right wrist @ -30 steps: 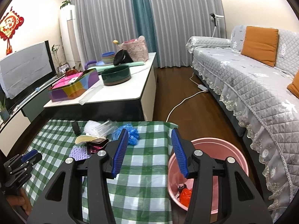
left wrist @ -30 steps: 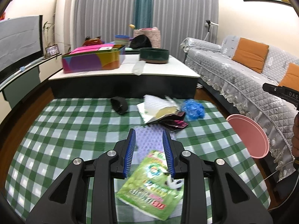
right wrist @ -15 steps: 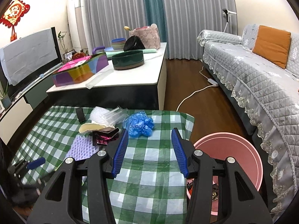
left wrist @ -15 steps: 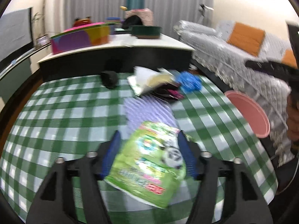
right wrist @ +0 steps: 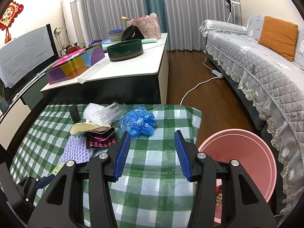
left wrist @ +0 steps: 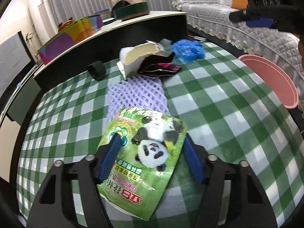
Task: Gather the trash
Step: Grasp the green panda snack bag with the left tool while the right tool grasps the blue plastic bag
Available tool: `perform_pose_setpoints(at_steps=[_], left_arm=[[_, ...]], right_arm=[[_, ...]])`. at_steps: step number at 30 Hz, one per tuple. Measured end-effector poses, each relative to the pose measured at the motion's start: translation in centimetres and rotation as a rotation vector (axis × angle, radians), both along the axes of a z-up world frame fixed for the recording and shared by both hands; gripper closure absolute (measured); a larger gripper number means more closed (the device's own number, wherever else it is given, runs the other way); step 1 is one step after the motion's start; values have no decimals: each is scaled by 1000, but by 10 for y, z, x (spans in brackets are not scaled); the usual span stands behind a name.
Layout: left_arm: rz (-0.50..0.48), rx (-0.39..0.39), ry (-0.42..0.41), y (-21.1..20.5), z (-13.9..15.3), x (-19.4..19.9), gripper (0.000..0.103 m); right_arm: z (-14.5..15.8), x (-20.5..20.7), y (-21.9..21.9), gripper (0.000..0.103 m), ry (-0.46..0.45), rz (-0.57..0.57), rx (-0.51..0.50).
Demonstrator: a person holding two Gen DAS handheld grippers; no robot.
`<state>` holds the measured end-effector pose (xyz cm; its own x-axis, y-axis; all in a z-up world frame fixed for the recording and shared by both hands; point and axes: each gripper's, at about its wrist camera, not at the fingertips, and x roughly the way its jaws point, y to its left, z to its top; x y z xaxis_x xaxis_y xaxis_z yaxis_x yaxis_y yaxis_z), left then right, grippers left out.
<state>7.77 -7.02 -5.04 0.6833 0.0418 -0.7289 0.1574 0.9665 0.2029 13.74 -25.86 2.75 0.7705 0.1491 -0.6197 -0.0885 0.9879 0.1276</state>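
Our left gripper (left wrist: 152, 152) is closing around the green pouch (left wrist: 144, 155), near on the checked cloth (left wrist: 218, 117). It looks light, thin and slippery; we'd pinch its edges. The right gripper (right wrist: 152, 152) hangs open, empty.

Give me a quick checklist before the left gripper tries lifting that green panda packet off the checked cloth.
1. Green panda packet sits between the closing left gripper fingers: ok.
2. Pads firmly pressing the packet: cannot tell.
3. Packet clear of the purple foam net: not ok, it overlaps it.
4. Pink bin open and beside the table: ok.
5. Right gripper empty, out of the way: ok.
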Motion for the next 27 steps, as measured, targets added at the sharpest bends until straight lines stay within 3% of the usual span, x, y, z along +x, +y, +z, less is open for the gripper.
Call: perform_pose_setpoints(at_steps=[3,13,22,24,26,27], left_arm=[[24,-5,-15,8,4,5,55],[65,-4,-123,28,34,13,83],[133,-43,-201,57,71,23,101],[144,-59,-202,62,73,25,101],[149,-68,-203,65,75,25,101],[150,-68,-205,66,75,25,101]], right_arm=[[-9,17,5,54,25,4,12],[-42,75,27,39,103,12,47],[-77,117,43,32,187,-2,49],[-80,119,44,40,193,3,35],[-81,118,47,66,188,12,17],[-80,117,46,71,186,19,23]])
